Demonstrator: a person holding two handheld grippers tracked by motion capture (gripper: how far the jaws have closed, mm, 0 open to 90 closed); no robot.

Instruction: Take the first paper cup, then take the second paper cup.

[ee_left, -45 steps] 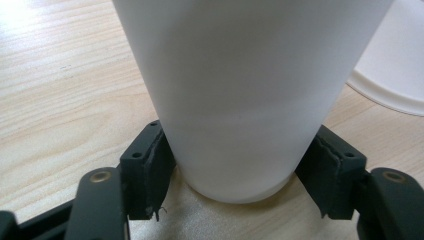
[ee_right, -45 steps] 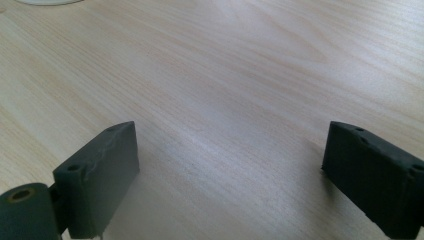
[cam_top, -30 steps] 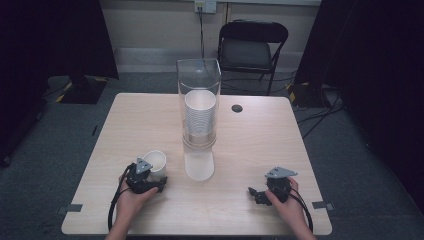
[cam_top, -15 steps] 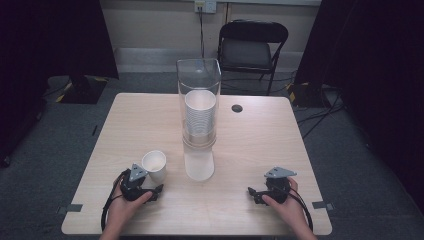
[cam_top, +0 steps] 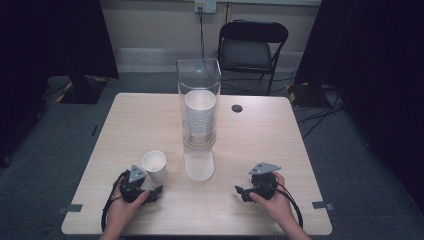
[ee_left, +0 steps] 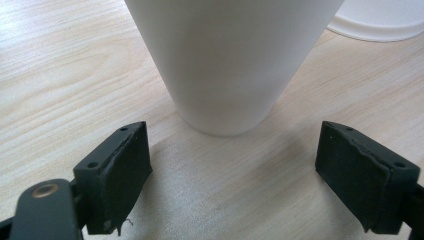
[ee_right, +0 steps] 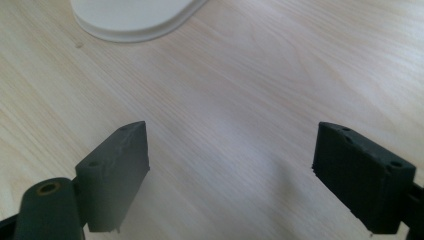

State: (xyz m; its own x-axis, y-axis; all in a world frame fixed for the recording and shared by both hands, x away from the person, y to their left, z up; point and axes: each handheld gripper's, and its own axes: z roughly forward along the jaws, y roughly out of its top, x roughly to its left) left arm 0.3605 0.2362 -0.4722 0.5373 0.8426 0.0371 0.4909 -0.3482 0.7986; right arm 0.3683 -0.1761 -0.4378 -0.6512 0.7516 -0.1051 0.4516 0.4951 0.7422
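One small white paper cup (cam_top: 154, 165) now stands released on the pale wooden table (cam_top: 280, 140), left gripper (cam_top: 155, 191) just opened and backed off, right gripper (cam_top: 239, 190) empty, jaws apart, narrowing slightly.

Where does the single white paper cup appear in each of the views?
High view: the paper cup stands lower left, just beyond the left gripper.
Left gripper view: the cup stands top centre.
Right gripper view: not in it.
Shared landmark: the dispenser's white base.
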